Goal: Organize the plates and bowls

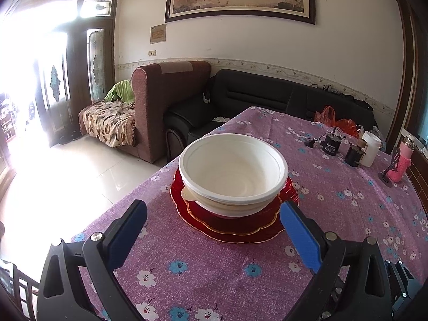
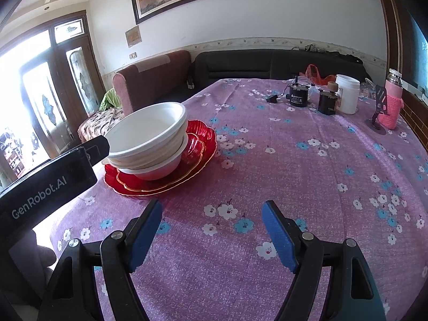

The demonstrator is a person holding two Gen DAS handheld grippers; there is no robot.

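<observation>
1. Left wrist view: looked forward and slightly down from just above the table (image 1: 214, 281), close to the stacked bowls (image 1: 232, 171) on red plates (image 1: 232, 227), centred ahead.
2. Right wrist view: sat farther right, same facing, stack (image 2: 149, 144) off left near that edge.
3. Shared: stack, floral cloth, far-edge clutter, sofas.

Blown-out daylight through doorway (image 1: 32, 80); fisheye-warped, dark edges.

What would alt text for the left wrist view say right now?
A stack of white bowls sits on nested red plates on a purple floral tablecloth, just ahead of the open, empty left gripper. Jars, a pink bottle and sofas lie beyond.
</observation>
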